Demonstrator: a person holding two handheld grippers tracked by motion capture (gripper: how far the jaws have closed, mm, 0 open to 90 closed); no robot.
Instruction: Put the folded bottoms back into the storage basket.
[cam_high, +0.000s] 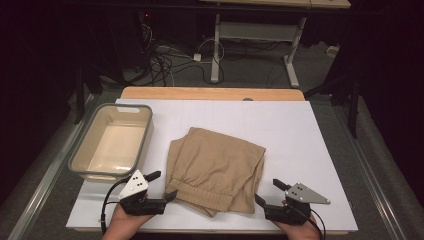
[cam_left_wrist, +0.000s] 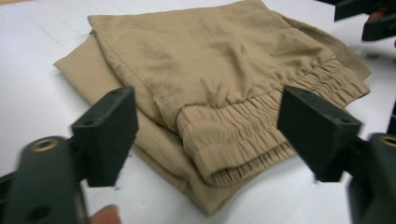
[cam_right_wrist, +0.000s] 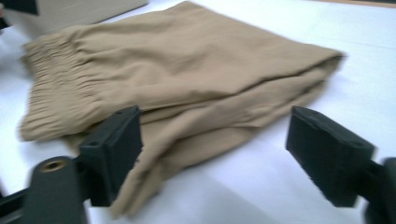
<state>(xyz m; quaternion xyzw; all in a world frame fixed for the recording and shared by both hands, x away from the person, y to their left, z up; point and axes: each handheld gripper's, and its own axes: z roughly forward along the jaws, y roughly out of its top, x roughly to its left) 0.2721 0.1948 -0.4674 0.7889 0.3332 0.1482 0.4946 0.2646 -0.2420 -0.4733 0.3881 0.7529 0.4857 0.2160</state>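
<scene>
Both tongs flank the folded shorts (cam_high: 215, 170), apart.

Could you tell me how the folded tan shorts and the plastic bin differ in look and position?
The tan shorts lie soft and flat mid-table; the plastic bin stands rigid with raised walls at the left edge. The shorts are creased fabric, the bin smooth and hollow. Both rest on the white tabletop.

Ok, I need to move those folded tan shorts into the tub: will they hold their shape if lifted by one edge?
Probably not. The tan shorts look like thin, creased cloth, so the folded layers would likely droop open. The gathered waistband looks thicker, likely the surer grip.
</scene>
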